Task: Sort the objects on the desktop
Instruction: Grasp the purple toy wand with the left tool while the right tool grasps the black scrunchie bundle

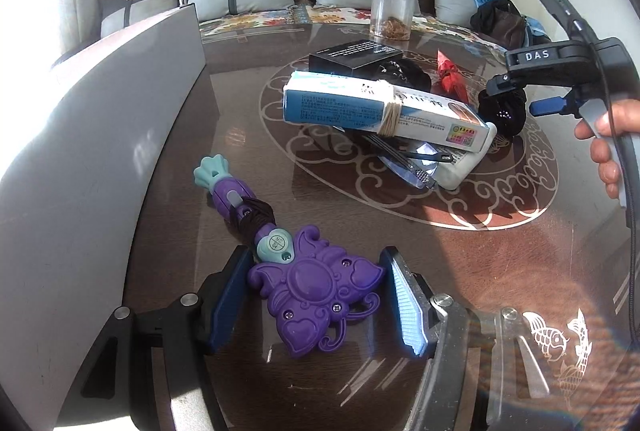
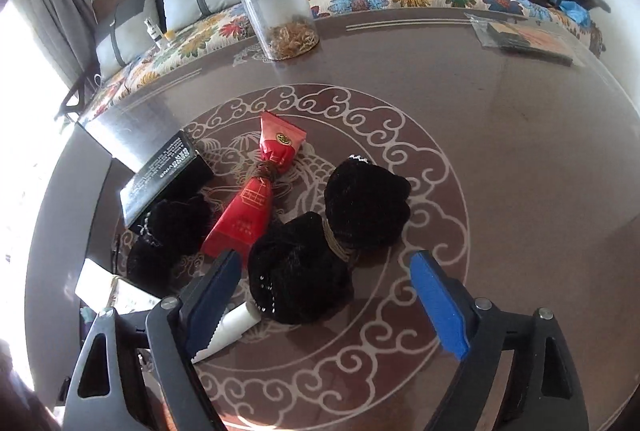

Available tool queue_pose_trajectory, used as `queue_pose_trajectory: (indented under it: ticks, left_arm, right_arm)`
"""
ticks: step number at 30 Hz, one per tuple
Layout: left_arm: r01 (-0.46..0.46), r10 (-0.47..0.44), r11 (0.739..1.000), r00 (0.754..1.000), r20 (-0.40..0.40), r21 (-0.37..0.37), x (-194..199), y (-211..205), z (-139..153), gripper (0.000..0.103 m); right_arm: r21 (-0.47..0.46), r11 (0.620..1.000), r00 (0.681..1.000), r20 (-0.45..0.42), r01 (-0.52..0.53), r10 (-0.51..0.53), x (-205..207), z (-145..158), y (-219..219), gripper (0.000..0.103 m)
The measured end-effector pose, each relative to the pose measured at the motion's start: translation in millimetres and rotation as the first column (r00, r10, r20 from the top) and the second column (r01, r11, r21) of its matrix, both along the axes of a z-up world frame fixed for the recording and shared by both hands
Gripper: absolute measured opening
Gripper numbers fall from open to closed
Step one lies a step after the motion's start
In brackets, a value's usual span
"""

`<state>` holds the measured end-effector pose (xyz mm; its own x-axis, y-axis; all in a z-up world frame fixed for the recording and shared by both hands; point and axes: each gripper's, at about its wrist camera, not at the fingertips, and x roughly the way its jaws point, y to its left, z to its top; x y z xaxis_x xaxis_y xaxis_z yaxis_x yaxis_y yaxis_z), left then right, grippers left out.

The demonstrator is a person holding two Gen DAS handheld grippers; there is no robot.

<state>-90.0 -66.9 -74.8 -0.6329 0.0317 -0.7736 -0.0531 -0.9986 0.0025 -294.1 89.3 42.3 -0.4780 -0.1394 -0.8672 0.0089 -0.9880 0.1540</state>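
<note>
Toy first: purple plastic wand toy with a heart-and-scroll head (image 1: 316, 291) is lying on the dark glass-topped table with white swirl pattern (image 1: 400, 251), its teal-tipped handle pointing away toward a grey panel (image 1: 100, 119). The left gripper (image 1: 316, 295) is straddling the toy head, blue pads (image 1: 404, 299) sitting just beside it on both sides; whether they are pressing on it I cannot tell.

The right gripper (image 2: 326, 299) is hanging over a black fuzzy cloth bundle tied with twine at its middle (image 2: 328, 247), jaws standing wide, bundle between them, pads not touching. In the left wrist view a hand (image 1: 612, 147) is squeezing its grey trigger.

A red foil pouch tied at the waist (image 2: 260, 187) is lying just left of the bundle, a second black fuzzy bundle (image 2: 172, 231) and a black box with white print (image 2: 164, 175) further left. A white and blue carton bound with rubber bands (image 1: 380, 107) is resting over glasses (image 1: 412, 167). A clear jar with black lid (image 2: 280, 15) is standing at the far table edge.
</note>
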Motion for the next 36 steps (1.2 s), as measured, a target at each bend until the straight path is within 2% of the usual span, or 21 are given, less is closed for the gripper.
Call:
queue_pose_trajectory:
  ticks: [1,2,3,5,8,10,12,15,17,19,20,21,25,28,29,31,32,33,34,35,36]
  left_arm:
    - [0.000,0.000,1.000,1.000,0.000,0.000,0.1,0.0,0.0,0.065]
    - [0.000,0.000,1.000,1.000,0.000,0.000,-0.1,0.0,0.1,0.065]
    - [0.000,0.000,1.000,1.000,0.000,0.001,-0.4,0.3,0.3,0.065]
    - [0.001,-0.001,1.000,1.000,-0.002,0.002,0.0,0.2,0.8,0.065]
    - [0.003,-0.003,1.000,1.000,-0.001,0.008,1.3,-0.7,0.4,0.064]
    - [0.010,-0.010,1.000,1.000,-0.003,0.025,3.1,-2.4,0.6,0.064]
    - [0.054,-0.054,0.996,0.999,-0.008,0.078,8.9,-4.5,1.4,0.064]
    - [0.134,-0.133,0.981,0.991,-0.015,0.139,26.1,-7.3,2.3,0.064]
    - [0.135,-0.135,0.980,0.991,-0.005,0.148,35.1,-10.3,3.4,0.065]
    - [0.114,-0.120,0.978,0.993,0.022,0.177,39.7,-14.1,5.7,0.068]
    - [0.095,-0.104,0.977,0.994,0.042,0.194,40.7,-15.9,6.7,0.074]
    - [0.072,-0.087,0.975,0.994,0.060,0.209,41.5,-17.5,7.8,0.078]
    - [-0.006,-0.012,0.977,0.996,0.083,0.214,41.5,-14.7,12.4,0.080]
    - [-0.131,0.112,0.984,0.982,0.155,0.120,29.5,-7.7,2.7,0.086]
    - [-0.152,0.140,0.985,0.979,0.148,0.077,27.1,-1.0,2.6,0.088]
    - [-0.164,0.164,0.986,0.975,0.150,-0.009,23.5,12.6,-0.9,0.080]
    - [-0.130,0.130,0.992,0.985,0.112,-0.009,26.4,18.8,1.6,0.062]
    - [-0.104,0.106,0.994,0.988,0.108,-0.025,27.8,23.4,1.6,0.058]
    - [-0.087,0.089,0.996,0.992,0.090,-0.023,31.3,24.0,4.6,0.050]
    - [-0.056,0.054,0.998,0.995,0.084,0.025,34.9,21.3,8.3,0.043]
    - [-0.046,0.042,0.997,0.996,0.078,0.058,38.9,17.8,11.9,0.043]
  right_arm:
    - [0.036,0.999,1.000,0.021,-0.005,0.004,-7.7,-7.9,-4.7,0.081]
    - [0.043,0.999,0.999,0.046,-0.015,0.013,-13.0,-16.1,-6.9,0.067]
    - [0.036,0.999,0.998,0.061,-0.025,0.023,-15.1,-21.6,-7.5,0.059]
    - [0.066,0.996,0.998,0.000,-0.062,0.062,-6.3,-19.1,-6.5,0.037]
    - [0.103,0.977,0.981,-0.019,-0.188,0.191,20.0,-17.2,-7.2,0.037]
    - [0.131,0.945,0.952,-0.018,-0.301,0.306,54.8,-17.4,-6.0,0.037]
    - [0.141,0.915,0.923,-0.021,-0.378,0.385,100.7,-18.5,2.4,0.037]
    - [0.144,0.897,0.904,-0.027,-0.419,0.426,162.3,-19.1,23.8,0.037]
    - [0.138,0.900,0.907,-0.030,-0.413,0.421,188.8,-19.4,36.9,0.041]
    - [0.133,0.910,0.916,-0.029,-0.393,0.400,201.7,-20.2,46.7,0.058]
    - [0.135,0.914,0.921,-0.025,-0.383,0.389,204.5,-20.4,49.3,0.072]
    - [0.131,0.916,0.922,-0.026,-0.380,0.387,205.9,-19.5,50.3,0.077]
    - [0.131,0.908,0.914,-0.023,-0.399,0.405,205.5,-16.9,42.5,0.077]
    - [0.145,0.902,0.912,-0.003,-0.406,0.411,200.2,-16.2,33.6,0.077]
    - [0.146,0.902,0.913,0.010,-0.405,0.408,197.4,-16.7,30.6,0.077]
    - [0.143,0.905,0.916,0.039,-0.400,0.399,192.2,-18.0,25.8,0.076]
    - [0.137,0.907,0.917,0.046,-0.398,0.396,191.0,-17.5,25.3,0.066]
    - [0.138,0.909,0.920,0.046,-0.392,0.390,190.5,-16.1,25.5,0.036]
    - [0.134,0.910,0.920,0.057,-0.393,0.389,190.2,-14.8,26.5,0.035]
    - [0.141,0.912,0.923,0.057,-0.385,0.381,191.3,-11.8,28.4,0.034]
    - [0.157,0.913,0.926,0.046,-0.378,0.375,193.9,-7.0,30.7,0.033]
